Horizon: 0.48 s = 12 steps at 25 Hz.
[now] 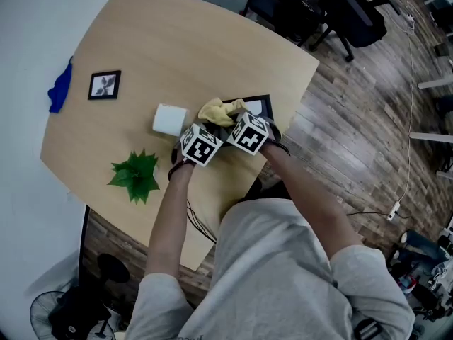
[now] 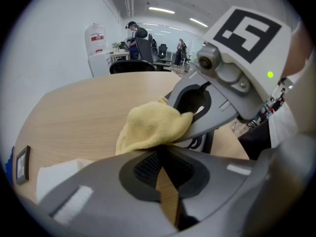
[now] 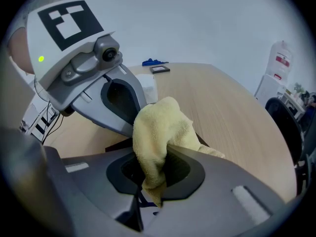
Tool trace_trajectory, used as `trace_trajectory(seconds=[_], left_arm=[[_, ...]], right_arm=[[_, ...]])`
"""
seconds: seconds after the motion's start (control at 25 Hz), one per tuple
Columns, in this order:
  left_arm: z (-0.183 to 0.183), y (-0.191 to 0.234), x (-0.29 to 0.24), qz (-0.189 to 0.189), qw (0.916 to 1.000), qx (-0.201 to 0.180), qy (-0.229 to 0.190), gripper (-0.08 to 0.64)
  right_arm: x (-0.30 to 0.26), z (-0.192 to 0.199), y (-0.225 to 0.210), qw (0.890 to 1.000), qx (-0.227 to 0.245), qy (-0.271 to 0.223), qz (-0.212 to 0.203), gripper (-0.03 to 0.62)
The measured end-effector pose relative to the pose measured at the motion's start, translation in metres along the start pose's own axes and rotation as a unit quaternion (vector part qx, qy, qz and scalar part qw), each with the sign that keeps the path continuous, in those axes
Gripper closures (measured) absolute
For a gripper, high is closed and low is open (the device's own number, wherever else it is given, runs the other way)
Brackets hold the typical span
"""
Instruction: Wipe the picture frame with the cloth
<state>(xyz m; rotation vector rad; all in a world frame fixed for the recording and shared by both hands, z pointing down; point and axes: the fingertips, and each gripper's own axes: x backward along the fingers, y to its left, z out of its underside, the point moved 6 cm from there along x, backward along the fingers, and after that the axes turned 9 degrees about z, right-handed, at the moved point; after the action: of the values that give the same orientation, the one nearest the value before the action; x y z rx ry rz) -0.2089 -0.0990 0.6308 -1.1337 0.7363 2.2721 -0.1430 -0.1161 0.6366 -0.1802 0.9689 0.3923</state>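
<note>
Yellow cloth (image 3: pixel 160 127) pinched in right claw (image 3: pixel 150 181) over black frame (image 1: pixel 259 106).

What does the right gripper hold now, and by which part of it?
The right gripper holds the yellow cloth: its jaws are shut on a bunched fold near one end of the cloth.

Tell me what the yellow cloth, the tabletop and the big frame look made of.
Yellow cloth: soft terry or microfibre, going by its fuzzy nap and limp folds.
Tabletop: light wood or wood-look laminate, matte, with faint grain.
Big frame: black, smooth border; plastic or painted wood, can't tell.
</note>
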Motion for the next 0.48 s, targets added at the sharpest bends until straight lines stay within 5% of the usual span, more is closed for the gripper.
trace_trajectory(seconds=[0.48], left_arm=[[-0.002,0.000,0.000,-0.002,1.0000,-0.001,0.007,0.508]], right_arm=[[0.017,0.024,-0.015,1.000,-0.020,0.004,-0.007,0.542]])
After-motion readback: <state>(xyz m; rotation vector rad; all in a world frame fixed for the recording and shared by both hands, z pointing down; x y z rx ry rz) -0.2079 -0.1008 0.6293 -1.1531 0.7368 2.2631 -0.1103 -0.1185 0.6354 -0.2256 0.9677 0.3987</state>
